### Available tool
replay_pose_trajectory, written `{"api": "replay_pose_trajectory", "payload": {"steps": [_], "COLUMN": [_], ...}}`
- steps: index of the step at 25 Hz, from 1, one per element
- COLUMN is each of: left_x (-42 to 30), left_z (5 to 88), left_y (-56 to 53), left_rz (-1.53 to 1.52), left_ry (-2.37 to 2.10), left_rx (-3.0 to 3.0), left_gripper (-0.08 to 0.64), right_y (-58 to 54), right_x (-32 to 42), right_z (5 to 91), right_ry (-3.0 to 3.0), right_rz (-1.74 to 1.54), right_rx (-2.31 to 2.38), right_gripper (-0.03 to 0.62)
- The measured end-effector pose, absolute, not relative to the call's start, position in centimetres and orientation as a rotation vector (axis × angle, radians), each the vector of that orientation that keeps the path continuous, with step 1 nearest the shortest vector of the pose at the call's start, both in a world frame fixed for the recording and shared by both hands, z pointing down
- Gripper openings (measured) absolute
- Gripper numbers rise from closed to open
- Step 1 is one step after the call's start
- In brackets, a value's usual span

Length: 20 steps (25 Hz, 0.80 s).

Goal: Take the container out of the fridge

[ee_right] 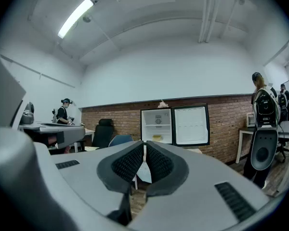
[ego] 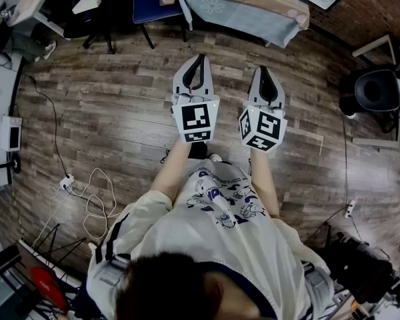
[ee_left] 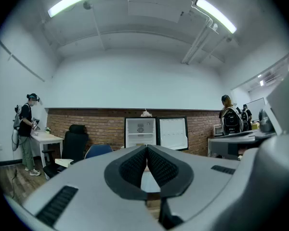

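Note:
A small white fridge [ee_right: 156,125] stands against the brick wall far ahead, its door [ee_right: 190,124] swung open to the right. On a lower shelf inside sits a yellowish container [ee_right: 157,138]. The same fridge [ee_left: 140,132] shows in the left gripper view, also far off. My left gripper [ego: 199,59] and right gripper [ego: 265,70] are held side by side over the wooden floor, pointing forward. Both are shut with nothing between the pads, as the left gripper [ee_left: 147,149] and right gripper [ee_right: 144,145] views show.
A cloth-covered table [ego: 240,5] stands just ahead of me, with a blue chair [ee_right: 116,141] and a black office chair [ee_left: 74,141] nearby. Cables [ego: 93,202] lie on the floor at my left. People stand at a desk at the left [ee_left: 26,129] and at the right [ee_left: 229,119].

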<state>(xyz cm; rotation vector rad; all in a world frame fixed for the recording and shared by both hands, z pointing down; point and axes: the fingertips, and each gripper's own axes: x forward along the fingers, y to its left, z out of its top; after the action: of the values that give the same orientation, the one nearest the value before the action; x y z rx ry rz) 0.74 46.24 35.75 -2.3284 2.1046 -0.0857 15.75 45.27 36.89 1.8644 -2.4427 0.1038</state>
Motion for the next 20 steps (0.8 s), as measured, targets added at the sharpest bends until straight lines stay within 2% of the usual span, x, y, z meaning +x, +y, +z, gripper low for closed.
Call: {"api": "replay_pose_trajectory", "payload": {"steps": [20], "left_x": [-0.7], "left_z": [36.9], "left_y": [39.8], "left_rz": [-0.106], "left_ry": [2.099], "left_rx": [-2.364], "left_gripper": [0.018], "right_y": [38.8], "right_x": [13.8], "right_z": [38.1], "right_ry": [-2.447], "right_rz": [0.168], "right_rx": [1.856], "right_gripper": [0.04]}}
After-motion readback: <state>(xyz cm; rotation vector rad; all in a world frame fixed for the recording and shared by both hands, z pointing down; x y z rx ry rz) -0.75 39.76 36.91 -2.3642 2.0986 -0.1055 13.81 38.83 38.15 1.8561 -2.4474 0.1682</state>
